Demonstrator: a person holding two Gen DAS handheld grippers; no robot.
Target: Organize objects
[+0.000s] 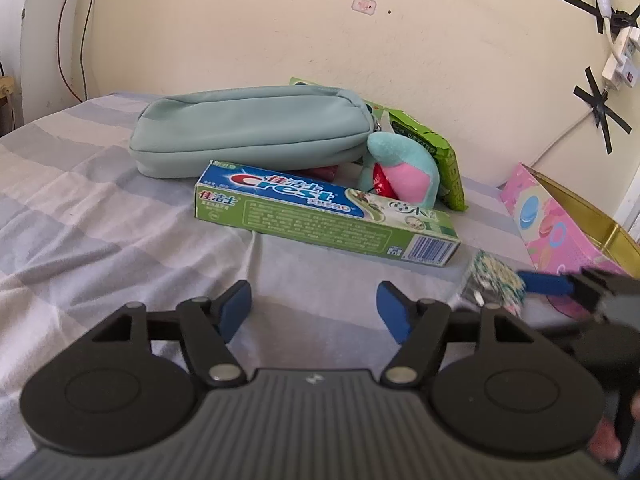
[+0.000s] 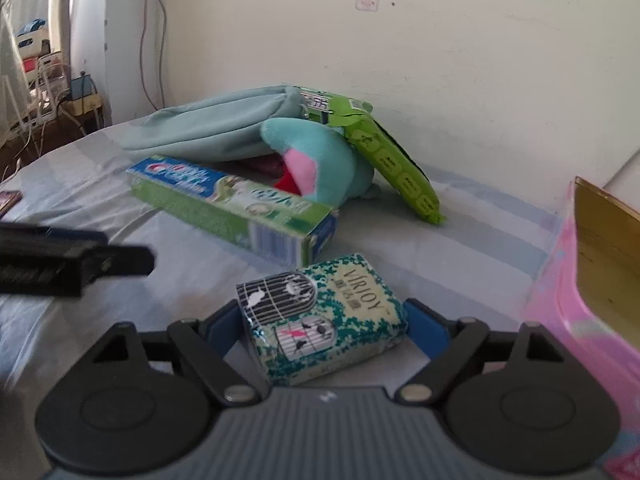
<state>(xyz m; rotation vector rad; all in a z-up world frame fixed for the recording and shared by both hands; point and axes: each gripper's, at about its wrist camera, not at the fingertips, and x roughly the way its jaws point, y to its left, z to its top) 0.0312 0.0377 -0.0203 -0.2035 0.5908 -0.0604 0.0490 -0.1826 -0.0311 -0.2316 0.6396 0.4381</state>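
My right gripper (image 2: pixel 322 324) is shut on a small tissue pack (image 2: pixel 324 316) printed with green leaves and birdcages, held above the bed; the pack also shows in the left wrist view (image 1: pixel 494 282). My left gripper (image 1: pixel 314 308) is open and empty, low over the sheet, in front of a green and blue Crest toothpaste box (image 1: pixel 320 210) (image 2: pixel 236 208). Behind the box lie a pale teal pouch (image 1: pixel 248 128) (image 2: pixel 212 128), a teal and pink plush toy (image 1: pixel 404 172) (image 2: pixel 320 164) and a green wipes pack (image 1: pixel 436 152) (image 2: pixel 396 164).
A pink box with a gold inside (image 1: pixel 560 224) (image 2: pixel 592 248) stands open at the right. The bed has a striped grey and white sheet (image 1: pixel 100 220). A cream wall with cables and a taped power strip (image 1: pixel 616 52) is behind.
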